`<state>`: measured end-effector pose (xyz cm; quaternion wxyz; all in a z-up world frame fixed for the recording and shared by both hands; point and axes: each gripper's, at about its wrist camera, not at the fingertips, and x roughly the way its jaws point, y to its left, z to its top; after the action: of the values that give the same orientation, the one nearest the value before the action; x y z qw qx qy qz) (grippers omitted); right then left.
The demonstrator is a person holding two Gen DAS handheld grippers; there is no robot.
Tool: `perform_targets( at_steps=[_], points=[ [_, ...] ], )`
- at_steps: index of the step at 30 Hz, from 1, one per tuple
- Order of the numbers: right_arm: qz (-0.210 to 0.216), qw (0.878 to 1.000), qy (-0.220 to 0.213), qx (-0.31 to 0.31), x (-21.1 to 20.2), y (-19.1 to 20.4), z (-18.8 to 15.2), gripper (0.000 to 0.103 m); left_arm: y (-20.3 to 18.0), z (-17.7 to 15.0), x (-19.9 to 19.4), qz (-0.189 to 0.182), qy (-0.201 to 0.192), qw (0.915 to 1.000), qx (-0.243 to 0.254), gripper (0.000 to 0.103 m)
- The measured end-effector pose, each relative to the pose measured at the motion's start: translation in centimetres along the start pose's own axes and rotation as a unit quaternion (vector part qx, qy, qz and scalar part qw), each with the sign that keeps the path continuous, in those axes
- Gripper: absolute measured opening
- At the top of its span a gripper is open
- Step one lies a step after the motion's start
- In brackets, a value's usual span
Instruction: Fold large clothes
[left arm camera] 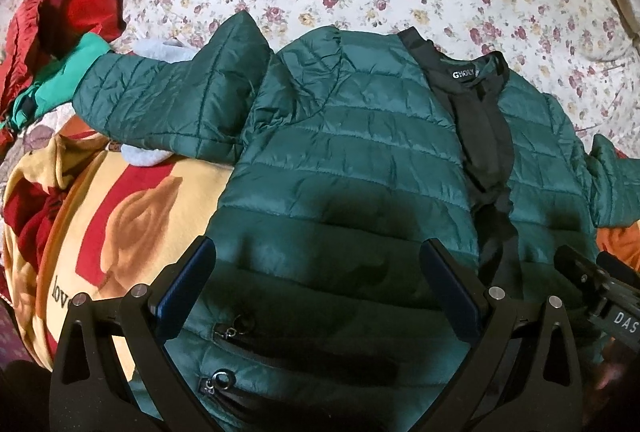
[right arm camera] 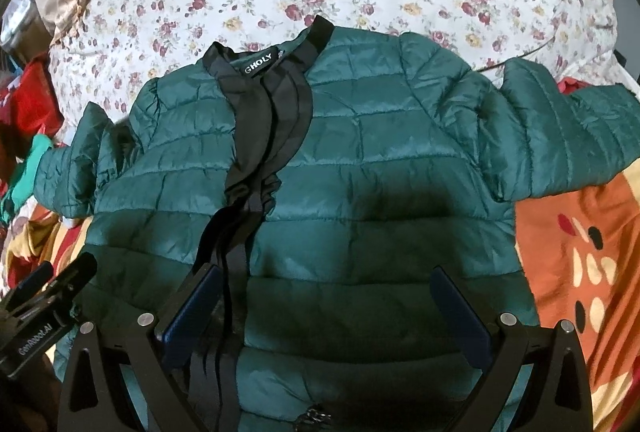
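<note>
Both claws, left gripper (left arm camera: 316, 280) and right gripper (right arm camera: 326, 306), hang spread and empty above the jacket (left arm camera: 360, 136). Judged light, puffy and slippery; take hold at the sleeve (left arm camera: 168, 100) cuff or hem.

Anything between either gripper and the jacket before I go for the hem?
Nothing visible. The left gripper and right gripper both hang open directly over the lower part of the jacket, with only bare quilted fabric between their fingers. The black front placket runs by the right gripper's left finger.
</note>
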<state>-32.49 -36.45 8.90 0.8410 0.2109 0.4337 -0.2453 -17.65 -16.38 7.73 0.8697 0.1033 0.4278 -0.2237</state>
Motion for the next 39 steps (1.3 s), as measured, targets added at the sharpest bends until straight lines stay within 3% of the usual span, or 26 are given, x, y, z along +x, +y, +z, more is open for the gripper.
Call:
perform_targets(
  at_steps=[11,39],
  points=[
    [-0.026,0.999,-0.032,0.001,0.4,0.4,1.0,0.103,0.3,0.8,1.5,-0.006,-0.015,0.9999,-0.006,0.102],
    [-0.014,1.000,-0.017,-0.001,1.5,1.2,0.8,0.103,0.2,0.1,2.4,-0.003,0.000,1.0000,0.001,0.102]
  ],
)
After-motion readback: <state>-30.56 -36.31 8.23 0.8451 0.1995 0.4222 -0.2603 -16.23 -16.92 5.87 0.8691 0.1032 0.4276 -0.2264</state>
